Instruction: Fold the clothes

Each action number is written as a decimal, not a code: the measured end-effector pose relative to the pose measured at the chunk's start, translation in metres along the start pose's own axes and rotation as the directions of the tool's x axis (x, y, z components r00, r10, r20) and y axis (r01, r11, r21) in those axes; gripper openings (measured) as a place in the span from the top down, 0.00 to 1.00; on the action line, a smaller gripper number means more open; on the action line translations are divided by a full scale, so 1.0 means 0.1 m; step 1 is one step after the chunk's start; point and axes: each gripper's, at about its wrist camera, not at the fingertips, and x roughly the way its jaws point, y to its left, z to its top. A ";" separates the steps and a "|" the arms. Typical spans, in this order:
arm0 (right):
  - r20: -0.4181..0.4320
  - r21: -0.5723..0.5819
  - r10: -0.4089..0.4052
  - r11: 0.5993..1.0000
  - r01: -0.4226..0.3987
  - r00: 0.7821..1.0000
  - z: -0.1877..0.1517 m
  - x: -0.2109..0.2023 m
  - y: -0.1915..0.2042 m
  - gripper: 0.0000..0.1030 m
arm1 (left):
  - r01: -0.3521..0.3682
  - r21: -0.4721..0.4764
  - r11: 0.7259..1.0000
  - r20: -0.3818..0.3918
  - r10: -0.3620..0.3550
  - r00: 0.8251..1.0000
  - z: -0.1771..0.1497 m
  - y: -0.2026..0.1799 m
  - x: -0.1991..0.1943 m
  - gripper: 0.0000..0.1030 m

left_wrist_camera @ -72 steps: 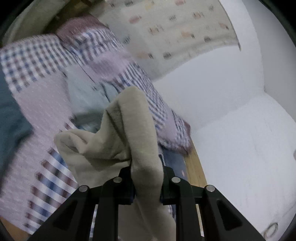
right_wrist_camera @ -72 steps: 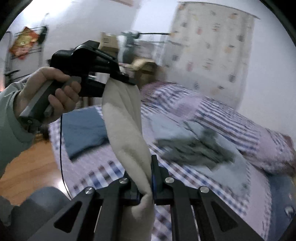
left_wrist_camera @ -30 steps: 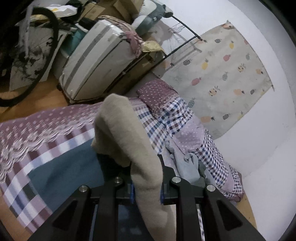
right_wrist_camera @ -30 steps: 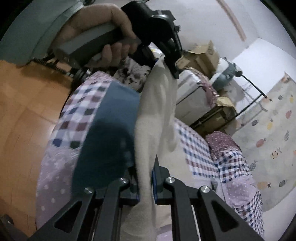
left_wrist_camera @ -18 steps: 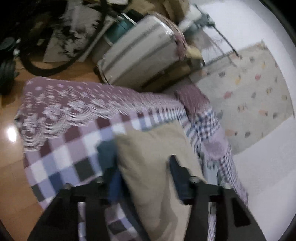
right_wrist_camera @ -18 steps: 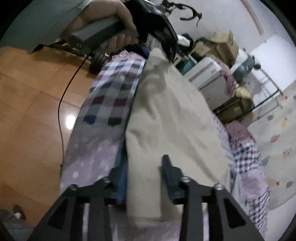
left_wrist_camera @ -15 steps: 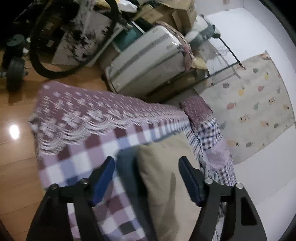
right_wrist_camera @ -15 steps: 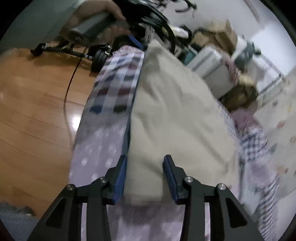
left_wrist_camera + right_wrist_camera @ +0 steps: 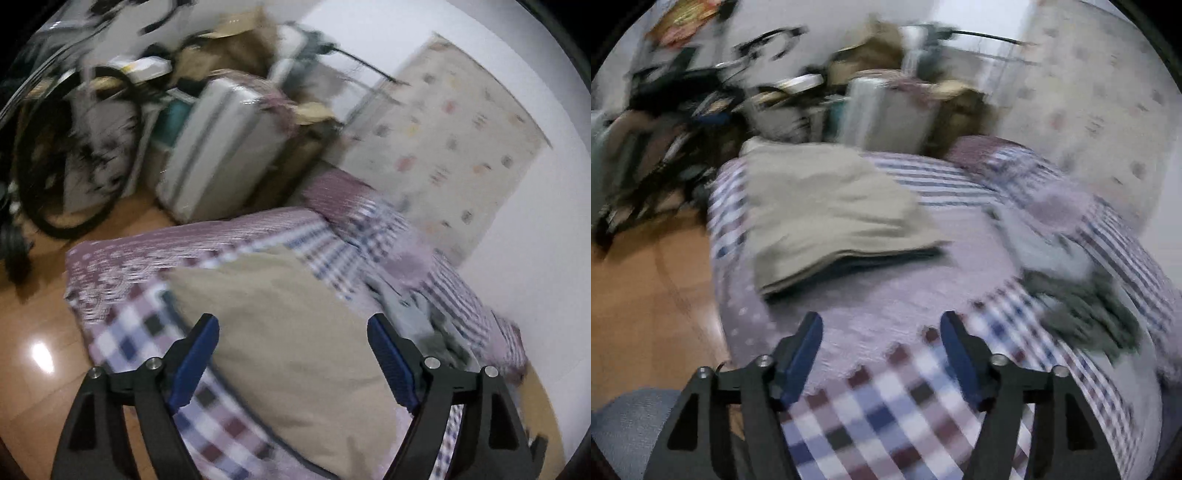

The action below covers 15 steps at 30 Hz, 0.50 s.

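Hovering with jaws spread and empty, left gripper over the folded beige garment, right gripper above bare bedspread short of the stack's near edge.

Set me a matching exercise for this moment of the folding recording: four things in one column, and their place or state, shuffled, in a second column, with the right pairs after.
Things:
1. beige garment
2. grey clothes
3. left gripper
4. suitcase

Place or state:
A. crumpled in a loose heap on the bed
B. open, holding nothing
C. folded flat, on top of a dark blue garment
D. standing on the floor beyond the bed

Pairs: 1-C, 2-A, 3-B, 4-D
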 end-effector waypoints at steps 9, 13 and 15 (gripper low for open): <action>0.024 0.292 -0.174 0.943 0.159 0.984 -0.27 -1.00 -0.85 0.19 | 0.207 0.198 0.958 -0.065 -0.197 0.978 -0.50 -1.72 -0.23 0.12; 0.047 0.344 -0.243 0.915 0.212 0.969 -0.44 -1.45 -1.16 0.17 | 0.305 0.269 0.914 -0.109 -0.285 0.952 -0.75 -2.51 -0.29 0.10; 0.054 0.380 -0.283 0.893 0.242 0.958 -0.54 -1.67 -1.32 0.11 | 0.352 0.302 0.886 -0.134 -0.327 0.936 -0.88 -2.91 -0.32 0.08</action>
